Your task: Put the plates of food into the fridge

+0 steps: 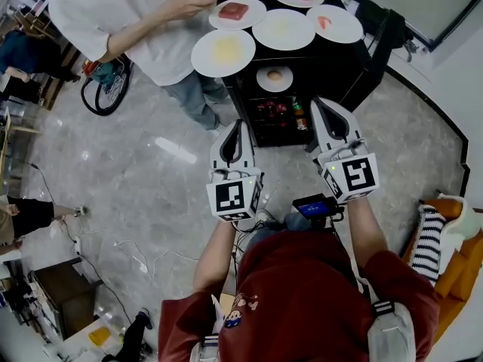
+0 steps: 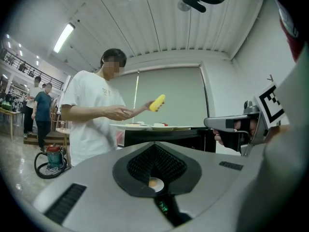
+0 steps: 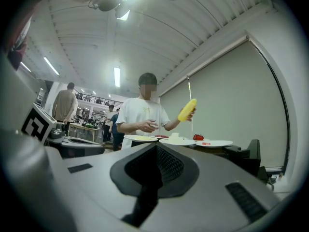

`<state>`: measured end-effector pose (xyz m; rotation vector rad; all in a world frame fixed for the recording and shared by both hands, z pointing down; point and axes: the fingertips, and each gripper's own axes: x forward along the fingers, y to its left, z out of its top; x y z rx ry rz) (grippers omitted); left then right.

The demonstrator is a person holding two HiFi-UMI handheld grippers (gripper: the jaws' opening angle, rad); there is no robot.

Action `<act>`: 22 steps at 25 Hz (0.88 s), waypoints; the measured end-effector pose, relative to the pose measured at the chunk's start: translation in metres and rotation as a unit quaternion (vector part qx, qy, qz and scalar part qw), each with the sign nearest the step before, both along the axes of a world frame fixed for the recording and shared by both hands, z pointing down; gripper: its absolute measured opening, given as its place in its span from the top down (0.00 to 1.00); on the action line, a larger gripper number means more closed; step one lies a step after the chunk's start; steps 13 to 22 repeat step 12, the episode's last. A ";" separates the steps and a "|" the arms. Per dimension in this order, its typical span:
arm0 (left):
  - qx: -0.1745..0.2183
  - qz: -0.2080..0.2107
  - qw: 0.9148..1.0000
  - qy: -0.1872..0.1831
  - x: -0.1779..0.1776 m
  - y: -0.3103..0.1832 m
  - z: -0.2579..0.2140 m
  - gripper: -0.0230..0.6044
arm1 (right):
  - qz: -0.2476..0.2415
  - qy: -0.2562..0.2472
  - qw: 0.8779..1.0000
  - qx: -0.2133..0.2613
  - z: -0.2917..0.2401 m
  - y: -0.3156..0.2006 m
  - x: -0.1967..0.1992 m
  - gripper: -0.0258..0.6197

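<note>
Several white plates of food sit on top of a low black fridge: one with yellow food, one with red meat, one with pale food. Inside the open fridge lies a plate with a bun. My left gripper and right gripper are held level in front of the fridge, both shut and empty. In the left gripper view the left gripper has its pads together, and the bun plate shows below them. The right gripper points at the plates.
A person in a white shirt stands left of the fridge, holding a yellow item over the plates. Bottles fill the fridge's lower shelf. A vacuum and hose lie at the left; cables cross the floor.
</note>
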<state>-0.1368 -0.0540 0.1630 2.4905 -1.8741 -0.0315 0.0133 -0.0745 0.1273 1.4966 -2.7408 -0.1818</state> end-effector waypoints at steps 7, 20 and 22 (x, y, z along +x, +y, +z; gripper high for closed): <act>-0.003 -0.004 1.000 0.001 -0.002 0.000 0.003 0.95 | 0.005 -0.004 1.000 -0.002 0.001 0.000 0.003 0.95; 0.001 -0.006 1.000 -0.002 -0.001 0.002 0.001 0.95 | 0.009 -0.005 1.000 -0.002 0.002 0.004 0.007 0.95; 0.001 -0.006 1.000 -0.002 -0.001 0.002 0.001 0.95 | 0.009 -0.005 1.000 -0.002 0.002 0.004 0.007 0.95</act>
